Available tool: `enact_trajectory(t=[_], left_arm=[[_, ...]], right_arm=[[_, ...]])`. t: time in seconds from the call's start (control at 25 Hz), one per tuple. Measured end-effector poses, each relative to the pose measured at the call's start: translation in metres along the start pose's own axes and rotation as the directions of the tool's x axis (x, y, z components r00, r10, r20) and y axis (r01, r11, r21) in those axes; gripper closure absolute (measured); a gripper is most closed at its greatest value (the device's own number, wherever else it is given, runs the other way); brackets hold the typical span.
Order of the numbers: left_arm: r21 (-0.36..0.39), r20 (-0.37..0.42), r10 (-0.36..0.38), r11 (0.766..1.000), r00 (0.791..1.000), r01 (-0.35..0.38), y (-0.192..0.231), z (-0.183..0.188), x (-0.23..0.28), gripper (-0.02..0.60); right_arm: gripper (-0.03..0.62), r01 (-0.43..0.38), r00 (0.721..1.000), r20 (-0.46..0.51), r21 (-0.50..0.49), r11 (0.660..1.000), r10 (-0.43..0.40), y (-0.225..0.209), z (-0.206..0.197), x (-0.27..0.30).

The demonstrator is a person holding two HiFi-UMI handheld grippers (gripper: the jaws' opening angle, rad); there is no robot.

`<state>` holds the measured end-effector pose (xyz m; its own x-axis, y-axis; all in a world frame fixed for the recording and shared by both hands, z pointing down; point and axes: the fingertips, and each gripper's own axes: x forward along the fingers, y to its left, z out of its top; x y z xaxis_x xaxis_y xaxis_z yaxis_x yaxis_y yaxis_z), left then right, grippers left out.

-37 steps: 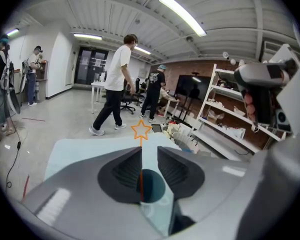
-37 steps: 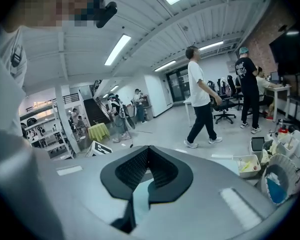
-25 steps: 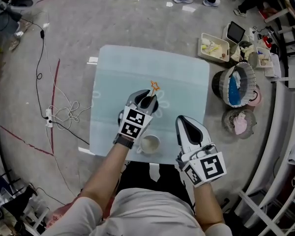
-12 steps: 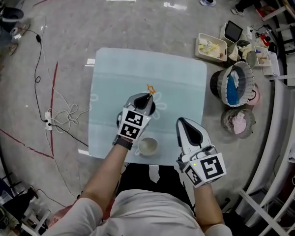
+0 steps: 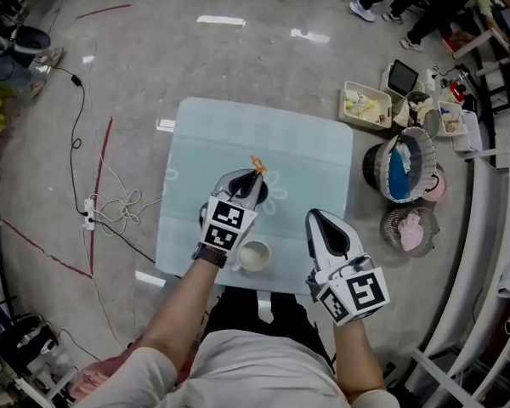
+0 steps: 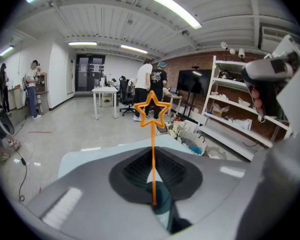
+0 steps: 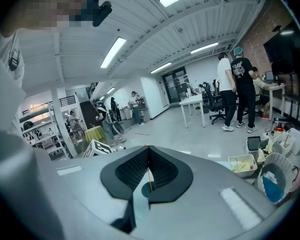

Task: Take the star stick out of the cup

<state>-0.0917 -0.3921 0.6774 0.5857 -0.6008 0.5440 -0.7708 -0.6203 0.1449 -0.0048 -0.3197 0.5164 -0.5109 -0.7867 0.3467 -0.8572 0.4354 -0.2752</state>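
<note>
Your left hand-held gripper [image 5: 253,177] is clamped on the thin orange star-topped stick [image 6: 151,149], held clear above the pale blue worktop [image 5: 306,143]. The white round cup [image 5: 255,256] stands apart near your wrist, so extraction looks done. Right hand-held gripper [image 5: 323,221]: jaws together, idle.

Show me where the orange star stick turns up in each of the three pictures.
Head view: star stick pokes from the left gripper, near the middle.
Left gripper view: dead centre, upright, clamped in the jaws.
Right gripper view: no star; a thin orange line between the jaws, which I cannot identify.
Shared landmark: the basket with blue inside, in all three.
</note>
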Motion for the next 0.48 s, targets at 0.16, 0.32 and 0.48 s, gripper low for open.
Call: enact_trajectory(t=[0.16, 0.32, 0.48], left_arm=[[0.015, 0.036, 0.030, 0.999, 0.999, -0.031, -0.005, 0.022, -0.022, 0.561], [0.024, 0.067, 0.062, 0.998, 0.996, -0.064, -0.014, 0.046, -0.048, 0.561], [0.025, 0.108, 0.093, 0.995, 0.990, -0.096, -0.028, 0.070, -0.081, 0.561]], right_arm=[[0.583, -0.023, 0.999, 0.033, -0.010, 1.000, 0.024, 0.004, 0.013, -0.012], [0.583, -0.049, 0.997, 0.063, -0.025, 0.999, 0.050, 0.007, 0.031, -0.027], [0.583, -0.077, 0.993, 0.086, -0.047, 0.996, 0.081, 0.015, 0.047, -0.046]])
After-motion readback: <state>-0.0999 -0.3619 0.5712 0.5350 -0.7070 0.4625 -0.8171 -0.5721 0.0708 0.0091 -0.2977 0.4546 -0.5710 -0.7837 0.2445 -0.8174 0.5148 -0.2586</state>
